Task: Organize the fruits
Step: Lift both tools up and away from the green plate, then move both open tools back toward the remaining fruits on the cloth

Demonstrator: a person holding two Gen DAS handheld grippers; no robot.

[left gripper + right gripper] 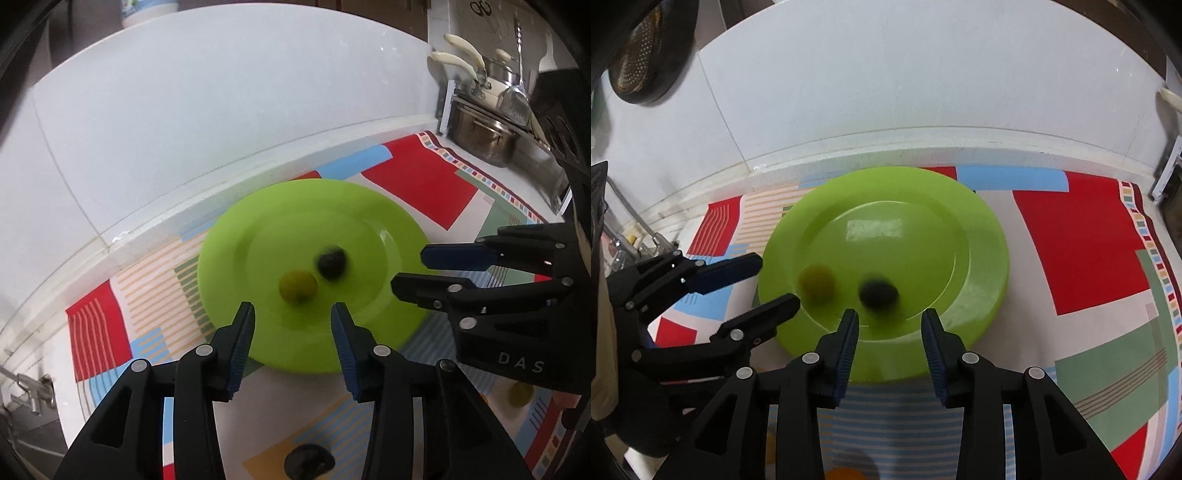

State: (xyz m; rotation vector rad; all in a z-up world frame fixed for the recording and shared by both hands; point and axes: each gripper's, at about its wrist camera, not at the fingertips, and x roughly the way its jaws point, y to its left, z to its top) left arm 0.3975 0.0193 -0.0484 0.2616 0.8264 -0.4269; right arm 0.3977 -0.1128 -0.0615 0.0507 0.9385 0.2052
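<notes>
A lime green plate point(258, 229) point(982, 236) lies on a patterned mat. On it lie a yellow-green fruit point(297, 287) point(817, 281) and a dark fruit point(331, 261) point(878, 291), both blurred. My left gripper point(292, 314) point(772, 284) is open and empty over the plate's near edge, just short of the yellow-green fruit. My right gripper point(890, 319) point(408, 269) is open and empty, just short of the dark fruit. Another dark fruit point(308, 461) and a yellowish fruit point(521, 394) lie on the mat off the plate. An orange fruit point(844, 473) shows at the bottom edge.
The colourful mat point(417, 184) point(1078, 243) covers a white counter against a white tiled wall point(207, 110). Metal pots point(484, 136) and hanging utensils stand at the far right. A tap point(31, 391) point(639, 232) sits at the left.
</notes>
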